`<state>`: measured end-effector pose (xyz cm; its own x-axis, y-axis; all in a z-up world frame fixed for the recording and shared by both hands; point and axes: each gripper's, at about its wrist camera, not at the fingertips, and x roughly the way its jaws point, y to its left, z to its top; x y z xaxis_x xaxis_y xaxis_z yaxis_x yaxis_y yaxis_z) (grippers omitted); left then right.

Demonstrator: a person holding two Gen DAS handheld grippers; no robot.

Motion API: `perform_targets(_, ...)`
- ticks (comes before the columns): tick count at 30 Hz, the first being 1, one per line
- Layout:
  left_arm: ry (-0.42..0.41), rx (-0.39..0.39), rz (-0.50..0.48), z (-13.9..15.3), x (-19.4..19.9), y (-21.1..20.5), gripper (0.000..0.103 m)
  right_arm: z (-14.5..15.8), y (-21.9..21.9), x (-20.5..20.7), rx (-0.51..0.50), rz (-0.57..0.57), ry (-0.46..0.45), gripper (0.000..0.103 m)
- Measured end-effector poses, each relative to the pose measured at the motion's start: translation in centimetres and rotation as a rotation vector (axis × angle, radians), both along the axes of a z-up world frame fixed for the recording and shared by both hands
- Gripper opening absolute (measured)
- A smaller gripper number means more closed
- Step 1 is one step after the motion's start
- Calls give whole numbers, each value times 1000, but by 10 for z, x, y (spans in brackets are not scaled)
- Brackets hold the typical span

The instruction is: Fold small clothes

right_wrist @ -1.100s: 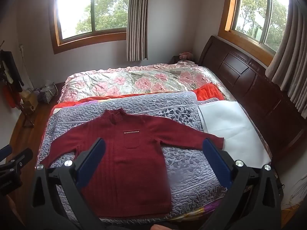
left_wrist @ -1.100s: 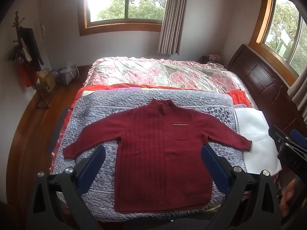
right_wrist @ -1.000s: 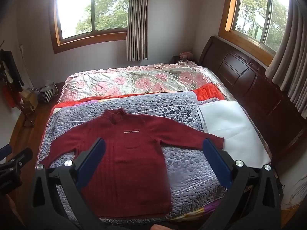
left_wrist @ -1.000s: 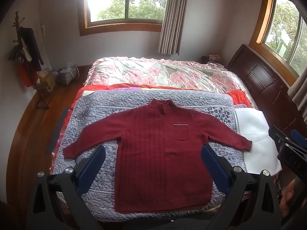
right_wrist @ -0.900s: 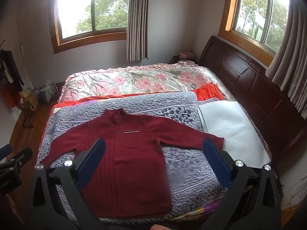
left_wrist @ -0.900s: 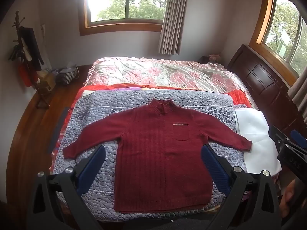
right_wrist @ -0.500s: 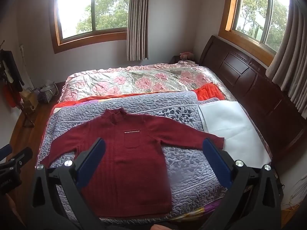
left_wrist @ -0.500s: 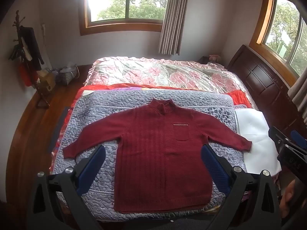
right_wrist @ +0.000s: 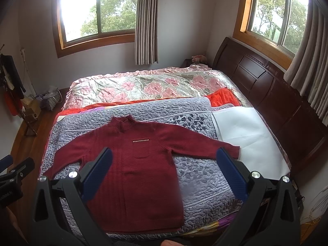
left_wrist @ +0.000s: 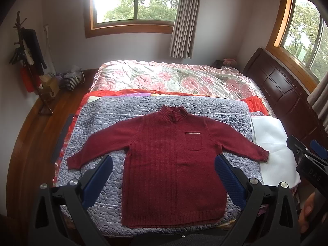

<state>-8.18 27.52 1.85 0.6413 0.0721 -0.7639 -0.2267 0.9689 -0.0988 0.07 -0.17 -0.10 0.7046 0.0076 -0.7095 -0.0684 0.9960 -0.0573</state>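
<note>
While the red sweater (left_wrist: 174,155) lies flat, front up, sleeves spread on the grey quilt (left_wrist: 102,119) at the bed's near edge, presumably readied for folding, both left tongs (left_wrist: 163,181) and right tongs (right_wrist: 164,176) hover above, agape, empty.

Home bedroom, bed (left_wrist: 287,94) w/ floral quilt (left_wrist: 174,80), curtains (right_wrist: 146,20)

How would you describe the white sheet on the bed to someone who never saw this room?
Find the dark wooden headboard. Beside it, right of the grey quilt, lies the white sheet. It is the only plain, patternless cover there.
</note>
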Motion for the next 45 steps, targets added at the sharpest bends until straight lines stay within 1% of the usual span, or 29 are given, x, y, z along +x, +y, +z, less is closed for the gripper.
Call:
perform_targets(12,-2,1,6,-1,4,-6,99,2,1,0,-1,4,-9,100)
perform_targets(45,-3,-5,8,2,7,-2,99,3,2,0,-3,6,-10,100)
